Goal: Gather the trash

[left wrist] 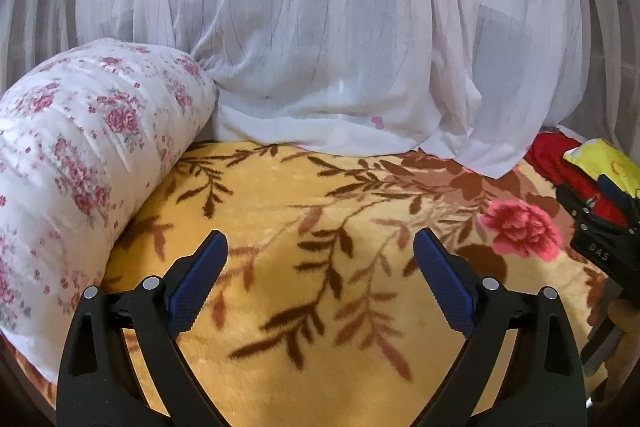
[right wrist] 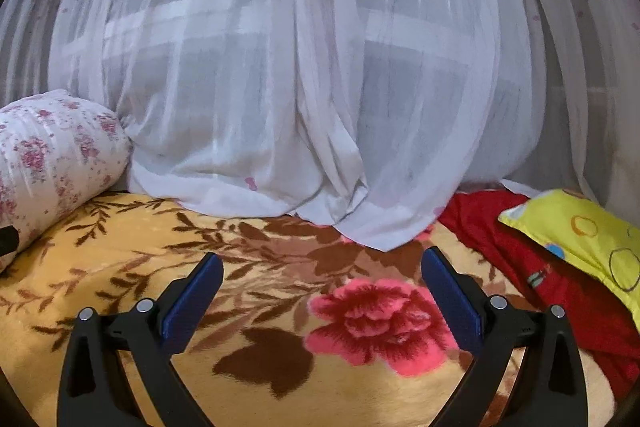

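No piece of trash shows in either view. My left gripper [left wrist: 320, 239] is open and empty, held over a yellow blanket [left wrist: 280, 195] with brown leaves and a pink flower [left wrist: 520, 227]. My right gripper [right wrist: 322, 261] is open and empty over the same blanket [right wrist: 120, 251], just above the pink flower [right wrist: 380, 323]. The right gripper's black body also shows at the right edge of the left wrist view [left wrist: 608, 227].
A white floral bolster pillow [left wrist: 76, 163] lies at the left, also in the right wrist view [right wrist: 52, 155]. A sheer white curtain [left wrist: 320, 47] hangs across the back and drapes onto the blanket. A red cloth [right wrist: 540, 267] and a yellow pillow [right wrist: 588, 239] lie at the right.
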Motion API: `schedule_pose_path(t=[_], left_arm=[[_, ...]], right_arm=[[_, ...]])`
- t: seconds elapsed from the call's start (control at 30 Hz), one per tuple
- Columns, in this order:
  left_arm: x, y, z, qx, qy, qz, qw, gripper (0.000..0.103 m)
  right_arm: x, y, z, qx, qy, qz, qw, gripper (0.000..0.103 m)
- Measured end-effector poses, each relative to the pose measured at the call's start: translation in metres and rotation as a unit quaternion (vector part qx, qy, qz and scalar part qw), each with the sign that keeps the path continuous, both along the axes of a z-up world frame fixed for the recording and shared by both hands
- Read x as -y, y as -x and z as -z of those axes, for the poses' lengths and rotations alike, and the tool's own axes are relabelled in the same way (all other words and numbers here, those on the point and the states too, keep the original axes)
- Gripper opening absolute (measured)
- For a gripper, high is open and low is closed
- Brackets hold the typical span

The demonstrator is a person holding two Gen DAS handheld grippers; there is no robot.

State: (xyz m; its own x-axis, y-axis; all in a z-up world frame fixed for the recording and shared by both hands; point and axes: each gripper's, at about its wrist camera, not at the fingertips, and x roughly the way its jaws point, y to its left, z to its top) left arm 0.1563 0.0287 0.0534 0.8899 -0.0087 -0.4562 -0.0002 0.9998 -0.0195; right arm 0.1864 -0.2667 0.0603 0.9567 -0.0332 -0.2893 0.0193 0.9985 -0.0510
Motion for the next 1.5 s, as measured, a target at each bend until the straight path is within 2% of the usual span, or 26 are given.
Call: schedule_pose_path(t=[0.33, 0.57, 1.5], left_arm=[[-0.005, -0.026, 0.009, 0.009, 0.001, -0.02, 0.9998, 0.092], [-0.011, -0.035, 0.018, 0.001, 0.003, -0.032, 0.9995, 0.092], [-0.019, -0.043, 0.029, -0.015, -0.002, -0.054, 0.9984, 0.092]], right_arm=[[0.009, -0.004, 0.007, 0.016, -0.005, 0.023, 1.0, 0.098], [0.012, -0.011, 0.014, 0.0, -0.003, 0.031, 1.0, 0.098], [0.002, -0.01, 0.022, -0.005, 0.018, 0.016, 1.0, 0.098]])
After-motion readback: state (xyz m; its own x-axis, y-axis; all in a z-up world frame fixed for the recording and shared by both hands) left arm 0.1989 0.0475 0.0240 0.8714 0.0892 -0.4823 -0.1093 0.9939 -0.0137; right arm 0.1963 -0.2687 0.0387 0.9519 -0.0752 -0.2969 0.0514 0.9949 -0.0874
